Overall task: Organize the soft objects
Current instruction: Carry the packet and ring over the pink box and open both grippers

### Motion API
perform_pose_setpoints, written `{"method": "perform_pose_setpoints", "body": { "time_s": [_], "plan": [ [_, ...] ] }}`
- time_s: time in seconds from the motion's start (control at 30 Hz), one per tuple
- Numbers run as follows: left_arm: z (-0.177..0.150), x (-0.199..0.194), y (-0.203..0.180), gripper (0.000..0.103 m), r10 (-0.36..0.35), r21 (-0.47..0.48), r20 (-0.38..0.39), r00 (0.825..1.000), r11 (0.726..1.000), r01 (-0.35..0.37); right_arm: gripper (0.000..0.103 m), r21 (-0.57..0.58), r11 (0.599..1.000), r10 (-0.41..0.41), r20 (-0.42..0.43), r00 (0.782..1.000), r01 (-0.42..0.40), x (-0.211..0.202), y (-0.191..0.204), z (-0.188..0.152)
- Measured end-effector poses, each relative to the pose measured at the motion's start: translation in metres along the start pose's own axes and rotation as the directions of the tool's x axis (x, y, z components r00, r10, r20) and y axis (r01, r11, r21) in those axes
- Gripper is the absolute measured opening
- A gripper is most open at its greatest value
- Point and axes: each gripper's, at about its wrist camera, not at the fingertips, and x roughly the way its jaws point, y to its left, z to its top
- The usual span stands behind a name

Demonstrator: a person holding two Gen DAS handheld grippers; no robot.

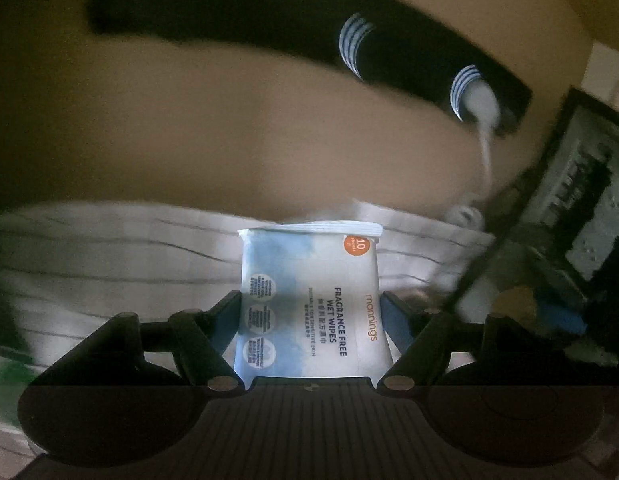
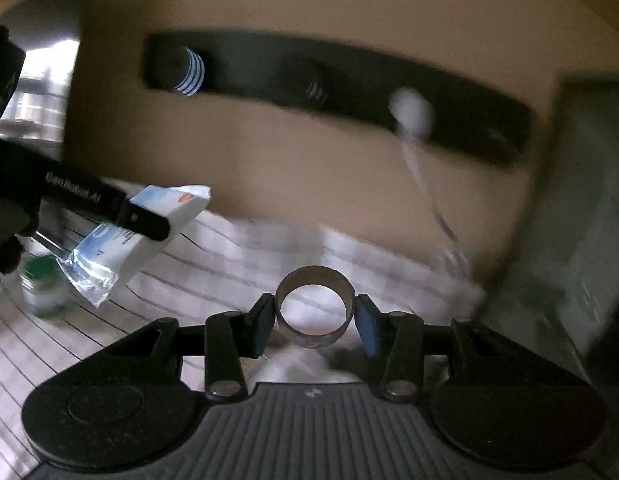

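Observation:
A blue and white pack of wet wipes stands up between the fingers of my left gripper, which is shut on it. The same pack shows at the left of the right wrist view, clamped by the left gripper's black finger and held above the table. My right gripper is shut on a brown cardboard tube, pads pressing its two sides, its open end facing the camera. Both views are blurred by motion.
A white cloth with thin dark lines covers the table. A black strip with striped round sockets and a white plug with its cable is on the tan wall. A green-capped jar stands at left, dark furniture at right.

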Motion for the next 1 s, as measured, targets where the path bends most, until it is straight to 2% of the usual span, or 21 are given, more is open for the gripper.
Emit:
{"method": "perform_pose_setpoints", "body": {
  "time_s": [0.2,0.33,0.43,0.57,0.77,0.8,0.87,1.0],
  "plan": [
    [-0.021,0.088,-0.055,0.079,-0.053,-0.043,-0.130,0.990,0.998,0.048,0.043,0.062,0.998,-0.020,-0.109,0.994,0.026,0.025,-0.037,-0.051],
    [-0.036,0.118,-0.070,0.079,-0.053,-0.066,-0.185,0.981,0.997,0.041,0.043,0.092,0.996,-0.002,-0.158,0.988,0.017,0.046,-0.041,-0.073],
    [-0.045,0.133,-0.080,0.080,-0.027,-0.022,-0.221,0.975,1.000,0.022,0.043,0.115,0.993,0.009,-0.184,0.983,0.012,0.063,-0.043,-0.086],
    [-0.052,0.138,-0.088,0.080,0.030,0.065,-0.201,0.979,0.998,-0.017,0.044,0.129,0.992,0.025,-0.199,0.980,0.001,0.076,-0.045,-0.095],
    [-0.050,0.137,-0.090,0.080,0.041,0.100,-0.204,0.978,0.995,-0.021,0.044,0.125,0.991,0.075,-0.228,0.971,-0.047,0.089,-0.038,-0.097],
    [-0.050,0.137,-0.090,0.080,0.042,0.101,-0.203,0.978,0.995,-0.022,0.047,0.119,0.992,0.074,-0.229,0.971,-0.048,0.089,-0.037,-0.097],
    [-0.049,0.135,-0.087,0.080,0.031,0.083,-0.201,0.979,0.996,-0.015,0.052,0.108,0.993,0.062,-0.225,0.972,-0.039,0.085,-0.035,-0.098],
    [-0.042,0.119,-0.075,0.079,-0.055,-0.024,-0.104,0.993,0.998,0.053,0.058,0.134,0.991,0.053,-0.224,0.973,-0.023,0.076,-0.038,-0.098]
  ]
}}
